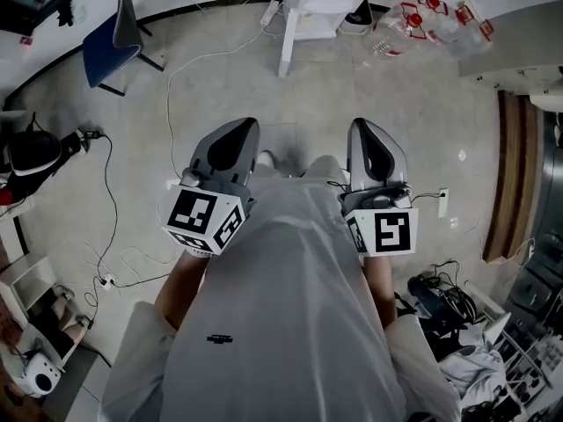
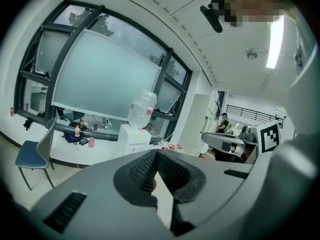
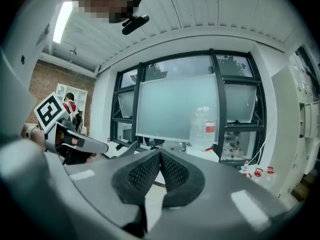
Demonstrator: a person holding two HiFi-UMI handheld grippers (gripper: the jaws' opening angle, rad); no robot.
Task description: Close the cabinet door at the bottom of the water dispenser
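Note:
The white water dispenser [image 2: 134, 138] with a clear bottle [image 2: 141, 108] on top stands against the window wall, some way ahead. In the head view it is the white unit [image 1: 310, 7] at the top, and a white panel [image 1: 287, 44] juts from its front toward me. The right gripper view shows only its bottle [image 3: 204, 126] above the jaws. My left gripper [image 1: 242, 132] and right gripper [image 1: 362, 130] are side by side close to my body, far from the dispenser. Both grippers [image 2: 156, 153] [image 3: 160, 153] are shut, with nothing between the pads.
A blue chair [image 1: 110, 47] stands at the upper left. Cables and a power strip [image 1: 107, 280] trail over the floor on the left. Several empty bottles [image 1: 422, 16] lie at the upper right, a wooden panel [image 1: 510, 183] runs along the right, and bags [image 1: 449, 301] sit at the lower right.

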